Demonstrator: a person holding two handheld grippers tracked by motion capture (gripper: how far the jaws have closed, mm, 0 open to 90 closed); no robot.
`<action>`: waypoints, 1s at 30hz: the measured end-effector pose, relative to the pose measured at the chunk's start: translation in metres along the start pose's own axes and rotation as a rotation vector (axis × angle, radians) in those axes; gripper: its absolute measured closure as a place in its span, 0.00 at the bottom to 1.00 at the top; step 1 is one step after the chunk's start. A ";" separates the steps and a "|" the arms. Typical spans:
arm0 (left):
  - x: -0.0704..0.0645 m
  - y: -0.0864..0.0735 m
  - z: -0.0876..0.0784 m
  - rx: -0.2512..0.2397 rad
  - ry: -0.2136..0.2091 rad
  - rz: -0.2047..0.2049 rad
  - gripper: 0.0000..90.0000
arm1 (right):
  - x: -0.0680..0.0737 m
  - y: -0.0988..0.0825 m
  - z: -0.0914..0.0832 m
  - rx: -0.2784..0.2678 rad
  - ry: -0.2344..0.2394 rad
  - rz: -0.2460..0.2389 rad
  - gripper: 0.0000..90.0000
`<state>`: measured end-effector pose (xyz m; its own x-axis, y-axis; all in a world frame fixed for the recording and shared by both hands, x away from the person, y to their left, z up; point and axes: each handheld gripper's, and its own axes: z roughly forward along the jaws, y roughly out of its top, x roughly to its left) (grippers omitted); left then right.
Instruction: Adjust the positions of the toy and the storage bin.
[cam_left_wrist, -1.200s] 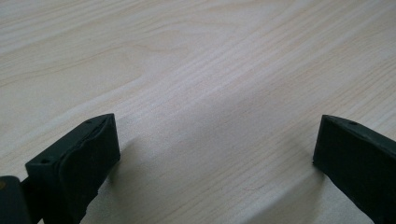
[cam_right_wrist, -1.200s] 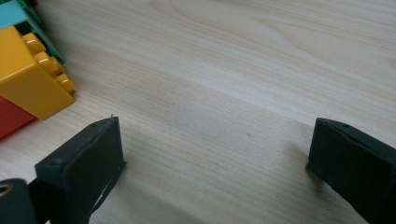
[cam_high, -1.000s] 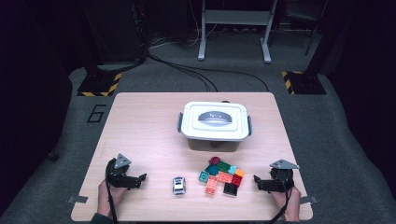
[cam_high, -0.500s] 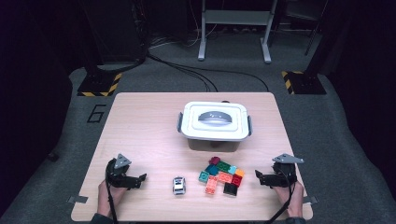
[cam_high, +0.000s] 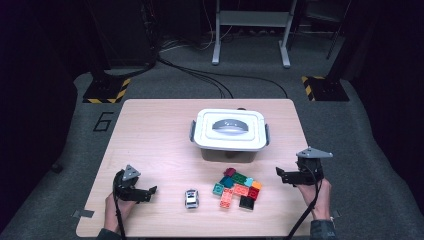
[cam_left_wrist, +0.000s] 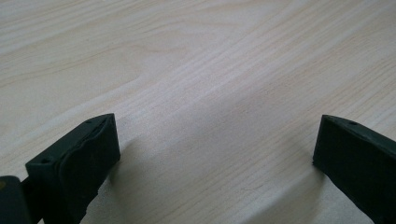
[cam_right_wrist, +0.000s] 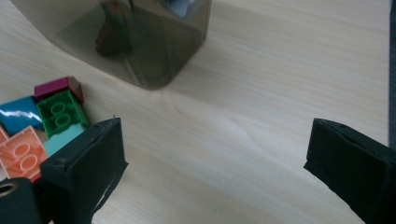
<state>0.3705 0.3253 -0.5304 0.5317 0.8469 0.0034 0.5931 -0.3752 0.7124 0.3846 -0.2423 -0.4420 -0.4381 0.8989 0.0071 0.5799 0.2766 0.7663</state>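
On the wooden table (cam_high: 160, 135) a lidded white box (cam_high: 229, 130) with a grey handle stands in the middle. In front of it lies a pile of coloured bricks (cam_high: 238, 187), with a small white toy car (cam_high: 191, 198) to their left. My left gripper (cam_high: 150, 191) rests open at the front left, its jaws wide over bare wood (cam_left_wrist: 210, 121). At the front right my right gripper (cam_high: 280, 173) is open, a little right of the bricks. In its own view the box's smoky wall (cam_right_wrist: 135, 42) stands ahead, and green, maroon and orange bricks (cam_right_wrist: 58, 109) lie left of its jaws.
The floor past the table holds black cables (cam_high: 200, 75), a metal stand (cam_high: 252, 22) and yellow-black striped plates (cam_high: 105, 90). The table's left half is bare wood. A "6" is marked on the floor (cam_high: 104, 121) beside the table's left edge.
My right gripper has lifted slightly and shifted a little toward the far side. The left gripper, bricks, car and box stay where they were.
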 end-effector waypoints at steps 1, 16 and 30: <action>0.000 0.000 0.000 0.000 0.000 0.001 0.00 | 0.000 0.005 -0.001 -0.003 0.006 -0.002 0.04; 0.000 0.000 0.000 -0.001 -0.002 0.002 0.00 | -0.008 0.056 -0.016 -0.058 0.060 -0.036 0.04; 0.000 0.000 0.000 -0.002 -0.002 0.002 0.00 | 0.002 0.093 0.002 -0.063 0.131 -0.083 0.05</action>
<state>0.3704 0.3249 -0.5306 0.5345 0.8452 0.0034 0.5904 -0.3762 0.7141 0.4385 -0.2140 -0.3717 -0.5709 0.8207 0.0226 0.4953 0.3223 0.8067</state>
